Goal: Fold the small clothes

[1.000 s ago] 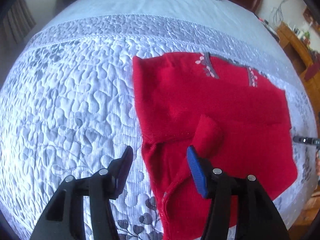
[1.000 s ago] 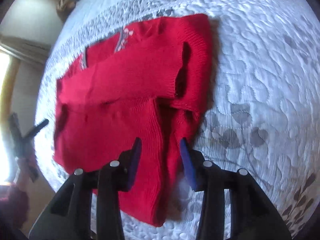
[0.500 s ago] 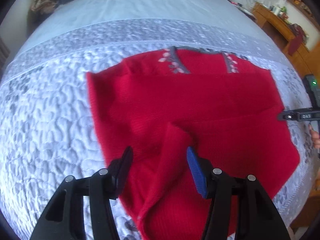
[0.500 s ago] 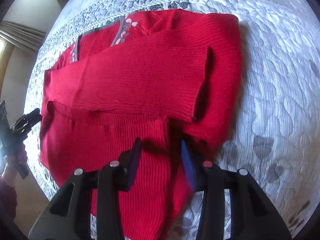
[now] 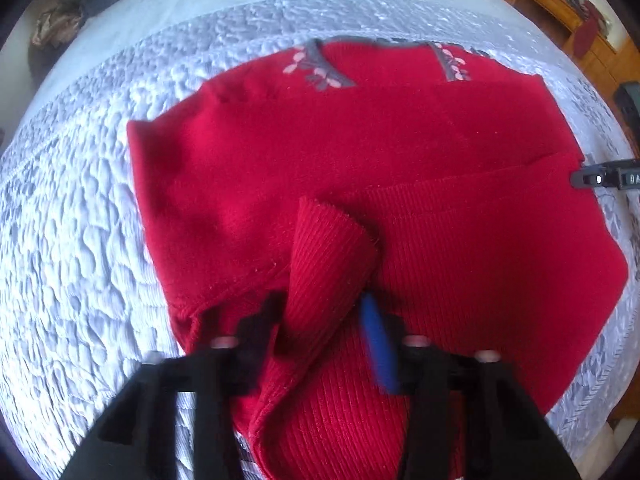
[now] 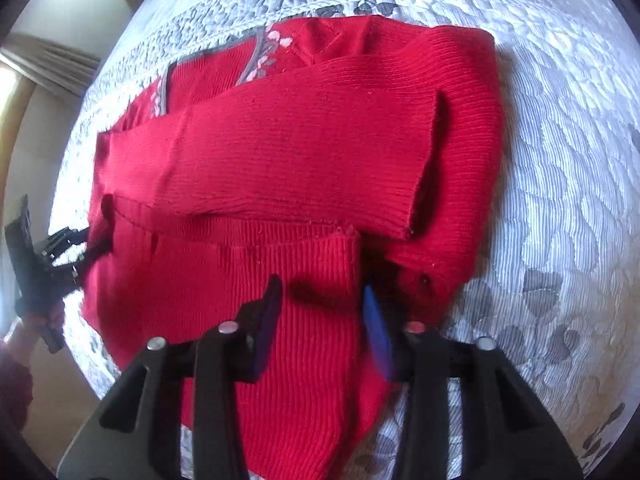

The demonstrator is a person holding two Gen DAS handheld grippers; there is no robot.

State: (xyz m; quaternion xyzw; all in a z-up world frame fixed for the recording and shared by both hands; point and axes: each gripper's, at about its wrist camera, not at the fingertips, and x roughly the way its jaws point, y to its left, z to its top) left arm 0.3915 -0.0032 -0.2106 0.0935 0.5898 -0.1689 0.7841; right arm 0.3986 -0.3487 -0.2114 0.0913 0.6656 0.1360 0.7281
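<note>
Red sweater [image 5: 400,168] flat on quilted bed cover [image 5: 80,220], sleeves folded across body, grey floral collar trim at far edge; left tool [image 5: 324,312] closing, raised ribbed hem fold [image 5: 324,256] between jaws, pads pressing cloth; right tool [image 6: 320,300] closing on ribbed hem at sweater's opposite side, cloth bunched between jaws; wooden dresser [image 5: 560,12] at far right.
</note>
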